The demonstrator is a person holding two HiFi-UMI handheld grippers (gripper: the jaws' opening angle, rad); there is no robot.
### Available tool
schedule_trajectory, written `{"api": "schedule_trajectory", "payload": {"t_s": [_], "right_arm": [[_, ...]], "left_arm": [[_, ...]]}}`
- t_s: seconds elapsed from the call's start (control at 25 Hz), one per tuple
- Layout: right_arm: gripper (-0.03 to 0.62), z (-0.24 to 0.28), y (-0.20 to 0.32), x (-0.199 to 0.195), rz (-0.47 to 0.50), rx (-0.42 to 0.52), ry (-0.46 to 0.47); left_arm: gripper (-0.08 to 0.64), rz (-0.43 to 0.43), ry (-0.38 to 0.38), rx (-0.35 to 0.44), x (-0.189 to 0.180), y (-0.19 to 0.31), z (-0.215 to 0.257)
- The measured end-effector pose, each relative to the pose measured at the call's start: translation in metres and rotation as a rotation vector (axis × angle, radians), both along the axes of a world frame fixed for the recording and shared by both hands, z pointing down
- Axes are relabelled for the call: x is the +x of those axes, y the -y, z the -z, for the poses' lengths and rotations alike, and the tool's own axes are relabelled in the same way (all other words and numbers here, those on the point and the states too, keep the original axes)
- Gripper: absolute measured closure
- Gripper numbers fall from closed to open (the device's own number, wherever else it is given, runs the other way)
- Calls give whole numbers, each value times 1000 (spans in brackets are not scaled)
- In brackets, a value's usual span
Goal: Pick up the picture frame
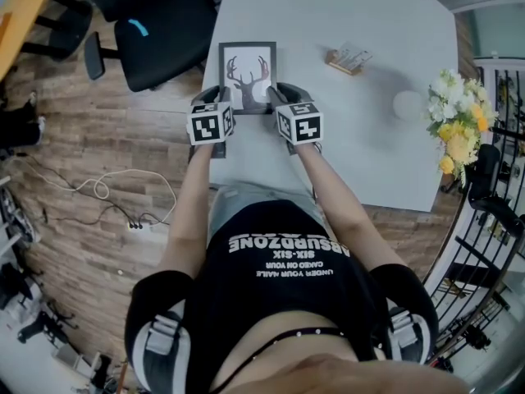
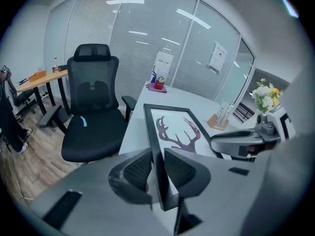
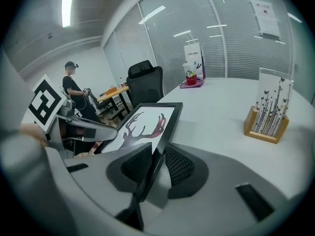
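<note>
The picture frame (image 1: 246, 72) is black-rimmed with a deer-antler print and lies face up over the near left part of the white table (image 1: 369, 154). My left gripper (image 1: 215, 98) is shut on its left rail. In the left gripper view the two pads pinch that rail (image 2: 158, 146) from either side. My right gripper (image 1: 277, 97) is shut on the right rail, and the rail (image 3: 160, 141) runs between the ribbed pads in the right gripper view. Whether the frame's far edge still touches the table I cannot tell.
A black office chair (image 1: 156, 31) stands off the table's left edge. A wooden card holder (image 1: 349, 59), a white round object (image 1: 408, 105) and a bouquet of flowers (image 1: 455, 125) sit on the right. A person (image 3: 74, 90) stands at a far desk.
</note>
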State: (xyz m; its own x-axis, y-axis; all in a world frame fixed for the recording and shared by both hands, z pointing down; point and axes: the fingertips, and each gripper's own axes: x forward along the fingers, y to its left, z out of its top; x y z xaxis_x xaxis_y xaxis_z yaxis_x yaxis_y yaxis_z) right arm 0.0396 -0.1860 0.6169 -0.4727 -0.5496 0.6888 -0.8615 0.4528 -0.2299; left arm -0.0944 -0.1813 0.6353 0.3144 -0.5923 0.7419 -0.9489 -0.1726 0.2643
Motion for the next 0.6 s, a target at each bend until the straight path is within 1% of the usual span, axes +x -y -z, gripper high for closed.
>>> {"api": "schedule_trajectory", "payload": {"t_s": [0.44,0.6], "right_arm": [[495,19,-9,2,3,37,7],[494,26,-14,2,14,61,-8]], "left_arm": [[468,-1,-7,36,3,-11,19],[468,-1,-7,49,3,-15,27]]}}
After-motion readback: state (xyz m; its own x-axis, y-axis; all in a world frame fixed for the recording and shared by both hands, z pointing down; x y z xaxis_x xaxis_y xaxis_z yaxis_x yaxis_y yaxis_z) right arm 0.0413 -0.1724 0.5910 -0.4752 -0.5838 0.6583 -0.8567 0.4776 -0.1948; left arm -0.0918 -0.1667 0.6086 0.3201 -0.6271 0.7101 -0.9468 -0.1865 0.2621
